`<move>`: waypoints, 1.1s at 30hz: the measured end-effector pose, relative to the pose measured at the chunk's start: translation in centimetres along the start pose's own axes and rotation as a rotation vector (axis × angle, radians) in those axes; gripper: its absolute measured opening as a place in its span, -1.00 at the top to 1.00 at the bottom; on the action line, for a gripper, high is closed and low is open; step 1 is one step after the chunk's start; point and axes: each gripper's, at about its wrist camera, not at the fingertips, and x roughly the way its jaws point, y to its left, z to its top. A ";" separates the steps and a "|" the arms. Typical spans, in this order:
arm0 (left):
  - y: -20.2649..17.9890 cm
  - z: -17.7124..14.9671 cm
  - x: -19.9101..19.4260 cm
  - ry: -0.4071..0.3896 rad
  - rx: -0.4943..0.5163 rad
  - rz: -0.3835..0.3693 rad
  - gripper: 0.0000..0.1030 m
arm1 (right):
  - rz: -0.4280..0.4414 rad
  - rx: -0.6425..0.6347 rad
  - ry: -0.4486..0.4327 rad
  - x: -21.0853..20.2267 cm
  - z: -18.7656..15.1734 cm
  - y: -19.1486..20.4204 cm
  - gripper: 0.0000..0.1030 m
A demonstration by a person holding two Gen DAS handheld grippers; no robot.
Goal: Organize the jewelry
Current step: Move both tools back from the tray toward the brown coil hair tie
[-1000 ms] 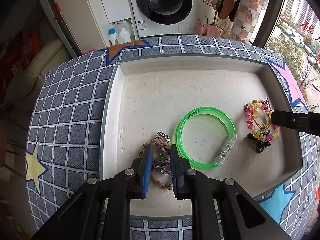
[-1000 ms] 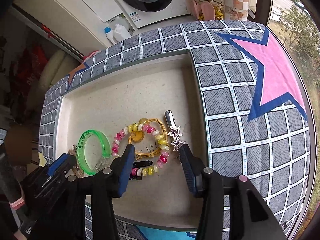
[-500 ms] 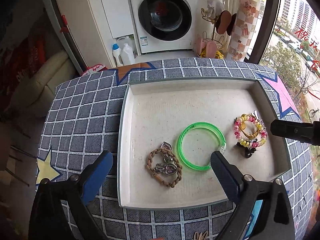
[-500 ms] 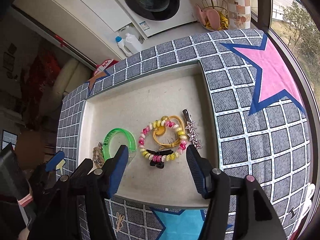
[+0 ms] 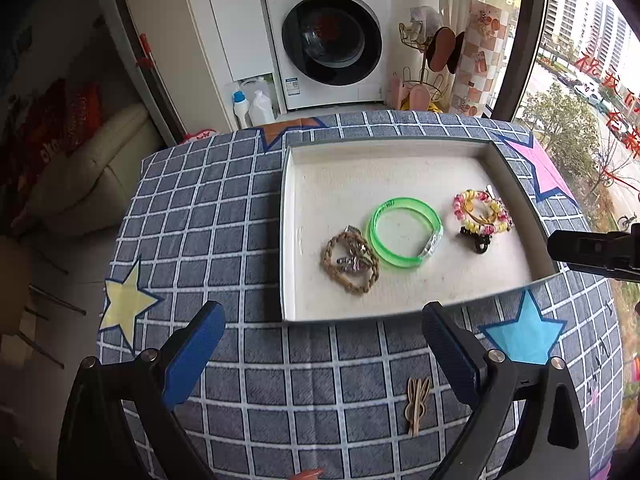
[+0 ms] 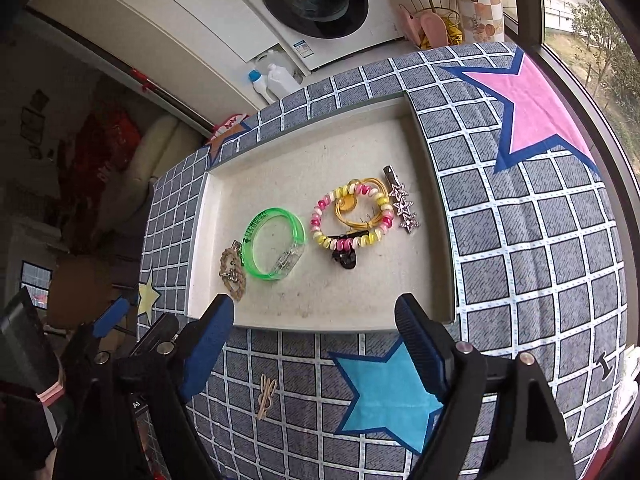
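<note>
Behind the checked cloth on your surface (image 5: pixel 240 220) stands a washing machine (image 5: pixel 328 40), and the shallow white tray (image 5: pixel 290 240) sits toward the window side. Most of the jewelry already lies inside it: the braided bracelet (image 5: pixel 350 266) touching the green bangle (image 5: pixel 404 236), then the beaded spiral bracelet (image 6: pixel 352 218) lying over a yellow cord and a black clip, with the star hair clip (image 6: pixel 402 202) just beside it near the tray's right wall. Your left tongs (image 5: pixel 324 354) are spread wide and carry nothing; your right tongs (image 6: pixel 314 344) have just been opening and nothing sits between them, both hovering over the cloth in front of the tray. One small tan hairpin (image 5: pixel 417 404) lies on the cloth outside the tray, so that piece looks like what is left.
</note>
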 end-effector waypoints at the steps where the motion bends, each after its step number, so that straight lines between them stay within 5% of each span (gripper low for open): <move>1: 0.1 -0.8 -0.2 0.011 -0.002 0.000 -1.00 | 0.001 0.003 0.004 -0.1 -0.5 -0.1 -0.68; 20: -1.1 -15.0 -2.9 0.230 -0.004 -0.099 -1.00 | -0.063 0.010 0.157 -0.1 -10.7 -0.3 -0.70; 33: -2.3 -18.4 -1.6 0.310 0.029 -0.163 -1.00 | -0.088 0.011 0.205 0.5 -14.1 0.5 -0.71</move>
